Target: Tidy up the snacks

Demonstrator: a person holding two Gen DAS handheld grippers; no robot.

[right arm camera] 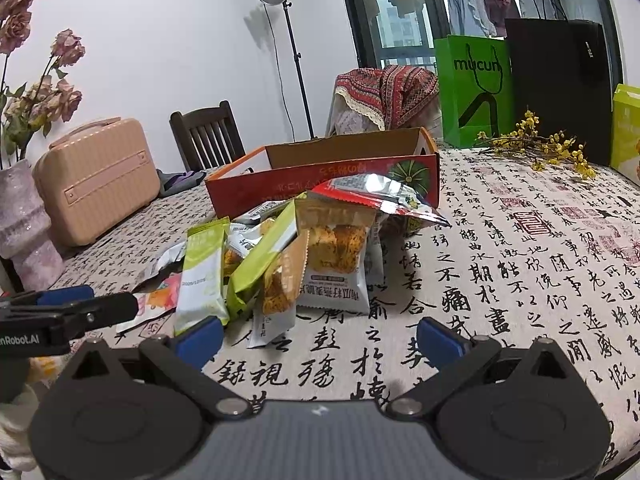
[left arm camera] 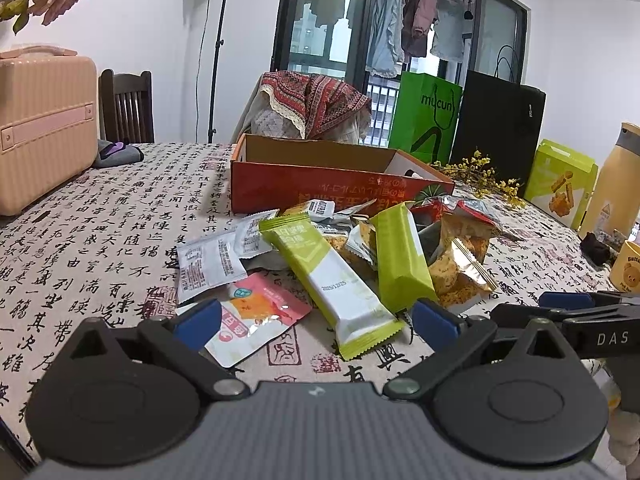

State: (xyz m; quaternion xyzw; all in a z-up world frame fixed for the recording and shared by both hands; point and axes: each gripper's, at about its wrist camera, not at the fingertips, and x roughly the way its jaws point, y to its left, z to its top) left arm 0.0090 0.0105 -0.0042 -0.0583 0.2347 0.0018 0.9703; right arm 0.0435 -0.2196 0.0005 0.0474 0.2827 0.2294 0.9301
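Note:
A pile of snack packets lies on the tablecloth in front of an open red cardboard box [left arm camera: 320, 184] [right arm camera: 320, 184]. It holds green-and-white bars [left arm camera: 332, 276] [right arm camera: 202, 276], a pink pouch [left arm camera: 256, 320], white sachets [left arm camera: 208, 264], clear packs of golden cakes [left arm camera: 460, 256] [right arm camera: 336, 252] and a red-edged foil pack [right arm camera: 376, 192]. My left gripper [left arm camera: 316, 322] is open and empty, just short of the pile's near edge. My right gripper [right arm camera: 318, 338] is open and empty, near the pile's right front. Each gripper shows at the edge of the other's view.
A pink case [left arm camera: 44, 120] [right arm camera: 96, 180] stands at the left, with a vase of flowers [right arm camera: 24, 220] beside it. Green [left arm camera: 424, 116] and black bags [right arm camera: 560, 84], yellow flower sprigs [right arm camera: 536, 144], a green snack box [left arm camera: 560, 184], a yellow bottle [left arm camera: 616, 180] and a mug [left arm camera: 628, 268] stand at the right.

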